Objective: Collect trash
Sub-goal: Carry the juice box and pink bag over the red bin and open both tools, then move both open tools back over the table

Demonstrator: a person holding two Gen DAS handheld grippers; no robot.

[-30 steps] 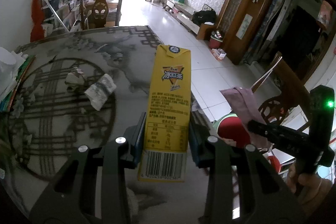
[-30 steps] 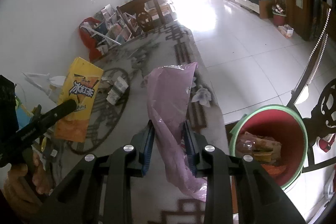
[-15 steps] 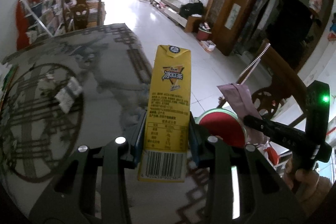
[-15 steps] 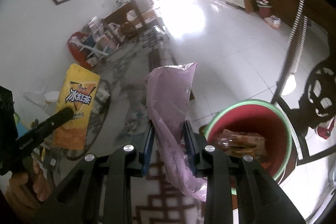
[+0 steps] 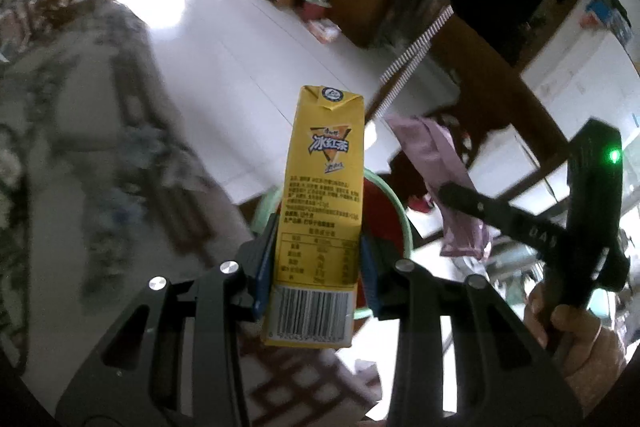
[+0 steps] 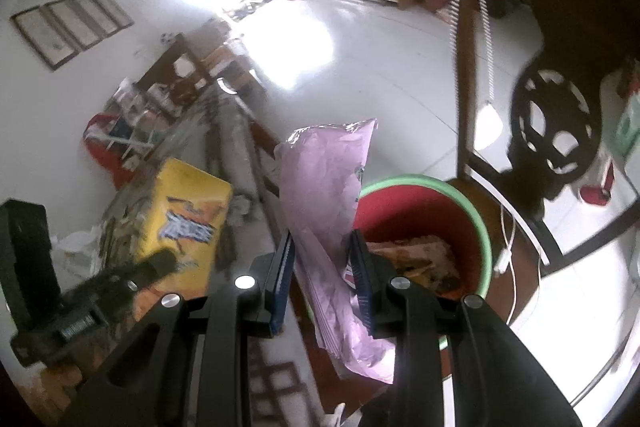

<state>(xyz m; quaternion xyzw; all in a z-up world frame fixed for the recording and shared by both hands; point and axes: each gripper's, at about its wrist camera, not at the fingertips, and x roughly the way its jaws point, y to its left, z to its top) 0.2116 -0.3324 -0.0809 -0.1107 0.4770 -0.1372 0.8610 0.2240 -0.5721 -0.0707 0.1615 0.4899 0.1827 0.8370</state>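
My left gripper (image 5: 318, 261) is shut on a yellow drink carton (image 5: 324, 195), held upright in the air. Behind it, below the table edge, stands a red bin with a green rim (image 5: 394, 205). My right gripper (image 6: 322, 277) is shut on a crumpled pink plastic bag (image 6: 324, 195) that hangs between its fingers over the near rim of the same bin (image 6: 424, 211). The bin holds several pieces of trash (image 6: 416, 259). The carton (image 6: 184, 219) and left gripper show at the left of the right wrist view; the bag (image 5: 440, 167) and right gripper show at the right of the left wrist view.
The patterned glass table (image 5: 72, 155) lies to the left, blurred. A dark wooden chair (image 6: 552, 123) stands right behind the bin. White tiled floor (image 5: 224, 59) stretches beyond. Shelves and a red bag (image 6: 116, 131) stand by the far wall.
Both grippers have swung right, away from the table, towards the red bin. The bin is now closer and under the bag. Both holds are unchanged.
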